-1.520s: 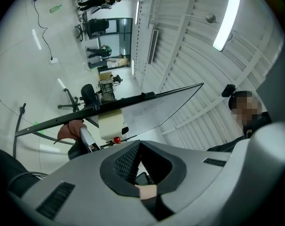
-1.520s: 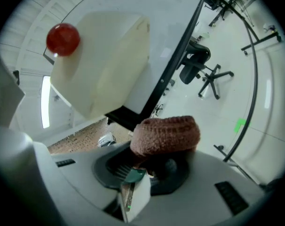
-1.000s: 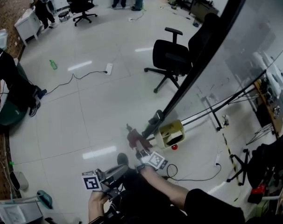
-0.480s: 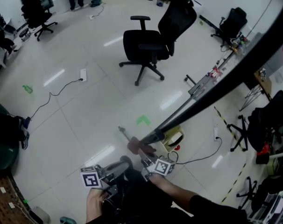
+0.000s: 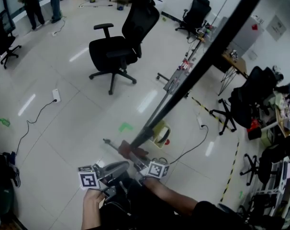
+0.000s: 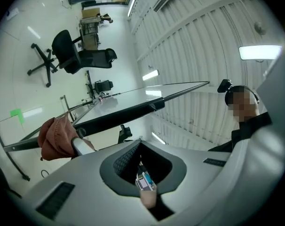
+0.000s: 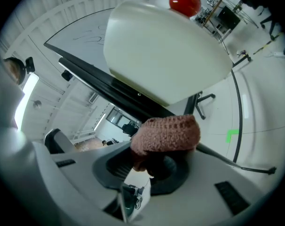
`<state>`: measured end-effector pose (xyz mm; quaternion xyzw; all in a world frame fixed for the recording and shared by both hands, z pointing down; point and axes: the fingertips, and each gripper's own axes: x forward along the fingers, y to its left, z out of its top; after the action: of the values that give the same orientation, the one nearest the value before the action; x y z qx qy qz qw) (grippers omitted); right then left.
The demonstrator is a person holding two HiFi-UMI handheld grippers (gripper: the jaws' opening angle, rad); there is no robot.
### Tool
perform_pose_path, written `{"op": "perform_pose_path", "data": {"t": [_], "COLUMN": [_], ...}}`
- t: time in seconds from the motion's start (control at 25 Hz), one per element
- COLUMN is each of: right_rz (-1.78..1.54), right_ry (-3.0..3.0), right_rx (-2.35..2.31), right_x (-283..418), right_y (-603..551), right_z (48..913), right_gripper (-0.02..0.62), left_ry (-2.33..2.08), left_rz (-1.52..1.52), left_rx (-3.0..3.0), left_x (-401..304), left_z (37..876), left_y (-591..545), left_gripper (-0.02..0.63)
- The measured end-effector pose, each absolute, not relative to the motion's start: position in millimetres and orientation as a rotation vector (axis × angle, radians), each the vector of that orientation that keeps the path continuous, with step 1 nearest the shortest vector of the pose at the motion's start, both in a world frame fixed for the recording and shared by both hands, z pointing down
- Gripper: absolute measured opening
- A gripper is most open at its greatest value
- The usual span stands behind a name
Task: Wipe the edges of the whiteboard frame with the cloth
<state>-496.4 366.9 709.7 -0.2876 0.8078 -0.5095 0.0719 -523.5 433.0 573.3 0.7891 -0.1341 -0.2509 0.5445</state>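
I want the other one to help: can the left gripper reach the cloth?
Probably yes: the cloth is just ahead of the left gripper with nothing between, though the right gripper grips it.

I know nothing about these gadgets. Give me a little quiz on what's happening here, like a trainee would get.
1. What does the right claw grip? A) a marker B) a cloth C) a bottle
2. True or false: the left claw holds nothing.
3. What colour is the whiteboard frame next to the cloth?
Key: 1 B; 2 true; 3 black.
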Motion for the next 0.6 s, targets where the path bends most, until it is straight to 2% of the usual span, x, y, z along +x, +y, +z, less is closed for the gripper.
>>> {"op": "perform_pose_path", "data": {"t": [0.6], "right_rz": [-1.334], "right_ry": [2.378], "right_rx": [-0.866], "right_x": [-497.8], "right_y": [357.1], "right_z": [625.7], "right_gripper": [0.089], "left_ry": [-0.241], "left_rz": [-0.526], "left_rx": [2.011], "left_x": [-521.5], "left_z": [530.5], "left_y": [443.6], "left_gripper": [-0.003]}}
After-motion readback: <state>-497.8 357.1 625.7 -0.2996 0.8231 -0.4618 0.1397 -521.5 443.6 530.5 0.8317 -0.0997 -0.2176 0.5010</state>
